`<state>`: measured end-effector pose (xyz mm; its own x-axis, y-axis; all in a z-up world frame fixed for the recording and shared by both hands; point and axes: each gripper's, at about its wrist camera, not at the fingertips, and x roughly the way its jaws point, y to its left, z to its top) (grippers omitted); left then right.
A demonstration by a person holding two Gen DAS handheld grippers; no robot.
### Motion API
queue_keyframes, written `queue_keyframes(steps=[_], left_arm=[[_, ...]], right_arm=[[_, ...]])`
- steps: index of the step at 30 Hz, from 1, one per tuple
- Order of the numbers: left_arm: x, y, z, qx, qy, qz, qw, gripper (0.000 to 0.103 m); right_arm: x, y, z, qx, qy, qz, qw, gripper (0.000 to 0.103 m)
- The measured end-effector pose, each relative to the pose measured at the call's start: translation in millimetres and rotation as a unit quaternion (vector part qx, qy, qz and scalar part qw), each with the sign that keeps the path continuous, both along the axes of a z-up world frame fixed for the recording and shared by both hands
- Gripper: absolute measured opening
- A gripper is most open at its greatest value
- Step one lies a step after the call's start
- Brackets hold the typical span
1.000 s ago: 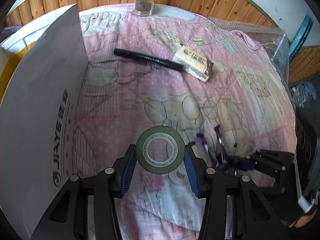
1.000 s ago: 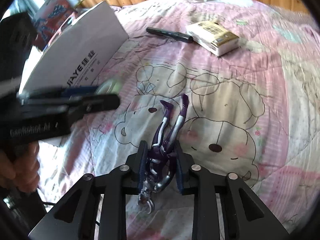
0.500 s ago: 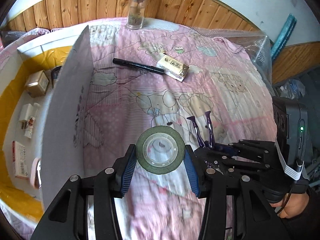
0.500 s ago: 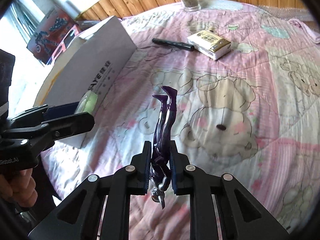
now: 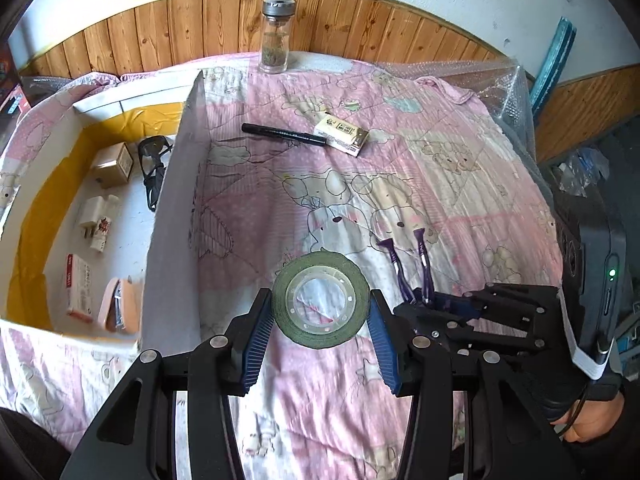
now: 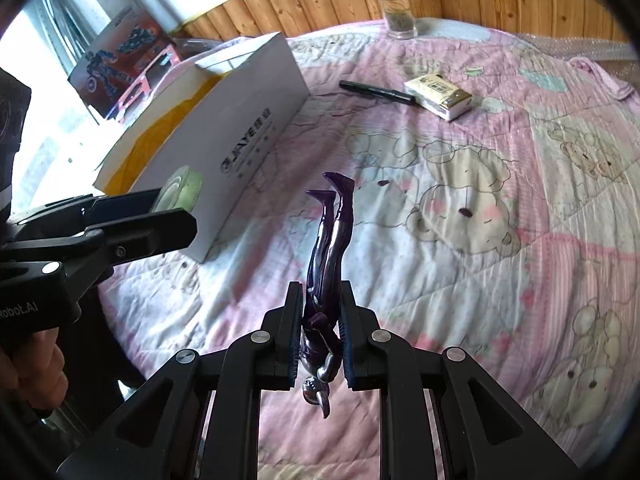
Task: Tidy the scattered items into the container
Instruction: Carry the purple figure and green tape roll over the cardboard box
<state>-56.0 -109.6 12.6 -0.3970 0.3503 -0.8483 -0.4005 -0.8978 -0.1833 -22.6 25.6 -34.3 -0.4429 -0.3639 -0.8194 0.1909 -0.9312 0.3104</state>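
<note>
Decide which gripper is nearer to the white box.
Left. The left gripper, holding the green tape roll, sits beside the white box wall; the right gripper, clamping the purple figurine, is farther out over the quilt.

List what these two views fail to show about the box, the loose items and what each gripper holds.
- White box: right wrist view hides the contents behind its near wall.
- Left wrist view: the wall covers part of the glasses.
- Small carton and box print: too small to read.
- Purple figure: torso hidden between the right gripper fingers.
- Tape roll: underside hidden in the left gripper.
</note>
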Motion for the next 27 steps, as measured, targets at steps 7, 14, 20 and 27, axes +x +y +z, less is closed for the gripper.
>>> queue_keyframes(steps=[7, 14, 20, 27], left_arm=[[19, -12, 13, 0.013, 0.006, -0.001, 0.9999, 0.048], [30, -31, 23, 0.032, 0.011, 0.005, 0.9994, 0.048], [35, -55, 30, 0.049, 0.011, 0.016, 0.9986, 0.048], [30, -90, 38, 0.056, 0.02, 0.045, 0.9972, 0.048]], right_arm=[[20, -14, 16, 0.002, 0.008, 0.005, 1.0, 0.017], [31, -38, 36, 0.012, 0.022, 0.022, 0.999, 0.017], [33, -58, 49, 0.013, 0.027, 0.035, 0.999, 0.017], [26, -88, 63, 0.02, 0.033, 0.055, 0.998, 0.017]])
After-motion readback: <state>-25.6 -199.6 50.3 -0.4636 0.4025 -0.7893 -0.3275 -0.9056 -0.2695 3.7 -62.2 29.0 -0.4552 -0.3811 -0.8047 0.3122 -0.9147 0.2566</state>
